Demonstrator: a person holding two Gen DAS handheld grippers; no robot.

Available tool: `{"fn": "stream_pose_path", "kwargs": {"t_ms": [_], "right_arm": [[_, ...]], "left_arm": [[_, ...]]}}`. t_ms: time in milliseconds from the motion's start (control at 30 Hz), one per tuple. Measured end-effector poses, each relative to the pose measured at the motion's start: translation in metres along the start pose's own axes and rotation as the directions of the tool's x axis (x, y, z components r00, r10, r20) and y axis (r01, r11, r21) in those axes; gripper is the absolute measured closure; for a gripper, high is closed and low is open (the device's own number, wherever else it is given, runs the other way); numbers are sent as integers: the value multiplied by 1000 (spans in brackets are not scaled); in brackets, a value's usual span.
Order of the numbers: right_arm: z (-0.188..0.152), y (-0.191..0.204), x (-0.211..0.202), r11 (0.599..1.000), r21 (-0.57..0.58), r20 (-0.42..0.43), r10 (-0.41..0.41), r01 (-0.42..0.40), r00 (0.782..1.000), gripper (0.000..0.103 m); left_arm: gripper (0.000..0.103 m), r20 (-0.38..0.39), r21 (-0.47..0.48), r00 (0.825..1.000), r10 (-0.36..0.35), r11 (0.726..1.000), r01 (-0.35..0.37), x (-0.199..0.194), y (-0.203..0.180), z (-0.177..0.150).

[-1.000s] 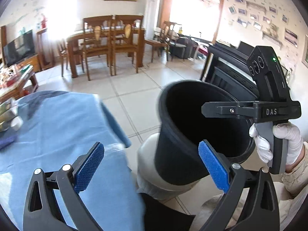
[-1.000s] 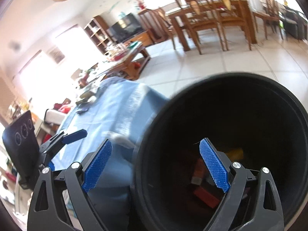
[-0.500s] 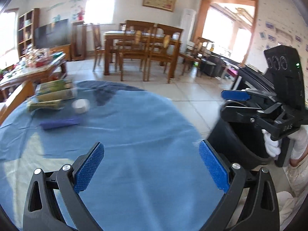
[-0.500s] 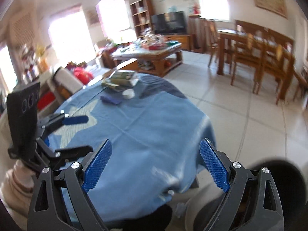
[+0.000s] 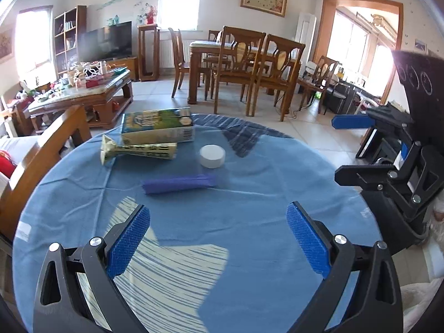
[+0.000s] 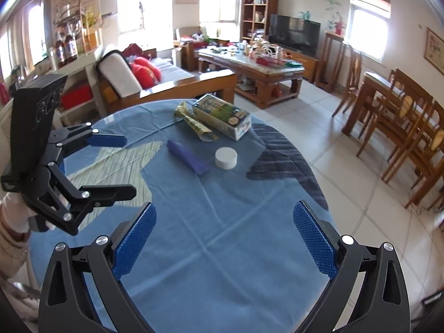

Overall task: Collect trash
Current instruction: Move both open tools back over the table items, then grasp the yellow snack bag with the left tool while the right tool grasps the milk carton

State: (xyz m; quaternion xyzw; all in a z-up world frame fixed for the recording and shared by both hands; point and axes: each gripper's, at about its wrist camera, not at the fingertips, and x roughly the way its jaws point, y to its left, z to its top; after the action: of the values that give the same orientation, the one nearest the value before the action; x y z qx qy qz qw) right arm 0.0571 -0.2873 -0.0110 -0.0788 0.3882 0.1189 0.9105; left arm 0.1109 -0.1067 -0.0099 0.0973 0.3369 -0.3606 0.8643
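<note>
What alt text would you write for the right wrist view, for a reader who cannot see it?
The open right claw hangs empty over a round table with a blue tablecloth. Farther back lie a purple wrapper, a white round lid, a yellow carton and a green box. The left claw, also open, is at the left.

Both views have swung from the black bin, which filled them a second ago and is now out of frame, onto the blue-clothed desk. The right gripper has just widened its empty jaws. The carton, tube, white lid and purple wrapper now lie ahead.
</note>
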Motion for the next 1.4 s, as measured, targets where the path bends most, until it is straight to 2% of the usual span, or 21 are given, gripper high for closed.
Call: {"fn": "stream_pose_path", "kwargs": {"t_ms": [133,267,367,467,600,667,700,800,900,1133,1167,1200,1233,1333,1400], "right_arm": [[21,-1,26,999,-51,-8,-3,2,1000,6],[39,-9,48,995,-90,29,35,-32,999,6],[58,-14,68,988,-144,62,64,-55,996,10],[75,-16,89,977,-204,76,86,-69,993,22],[98,-21,117,956,-281,91,112,-83,989,23],[108,-25,134,945,-312,87,134,-100,987,23],[111,-26,141,939,-327,85,143,-108,986,28],[121,-28,166,915,-380,44,164,-135,985,30],[124,-25,189,884,-449,-9,143,-132,990,30],[132,-22,221,827,-517,-117,185,-219,976,30],[130,-23,224,825,-518,-124,188,-226,974,31],[131,-21,228,825,-510,-141,200,-245,969,45],[131,-20,233,827,-492,-166,220,-274,961,49],[130,-22,233,838,-467,-155,235,-281,960,52],[130,-26,232,853,-438,-155,239,-283,959,52]], "left_arm": [[5,-22,49,999,37,998,-36,15,15,8],[5,-29,111,997,68,992,-65,28,32,17],[5,-38,155,996,76,985,-69,37,45,27],[5,-44,205,995,85,976,-75,46,61,39],[5,-28,280,995,95,956,-83,53,85,55],[5,-37,318,996,77,946,-61,60,95,62],[5,-40,338,997,73,939,-55,63,98,64],[5,-73,429,996,59,903,-22,76,103,64],[5,-105,498,994,36,867,21,86,104,61],[5,-162,567,987,-3,818,96,108,106,55],[5,-164,570,986,-7,815,101,111,106,55],[5,-166,571,986,-12,814,106,112,106,55],[5,-170,574,985,-18,811,114,113,105,54],[6,-168,597,986,-18,794,117,116,100,52],[10,-172,597,985,-17,793,118,116,98,51]]}}
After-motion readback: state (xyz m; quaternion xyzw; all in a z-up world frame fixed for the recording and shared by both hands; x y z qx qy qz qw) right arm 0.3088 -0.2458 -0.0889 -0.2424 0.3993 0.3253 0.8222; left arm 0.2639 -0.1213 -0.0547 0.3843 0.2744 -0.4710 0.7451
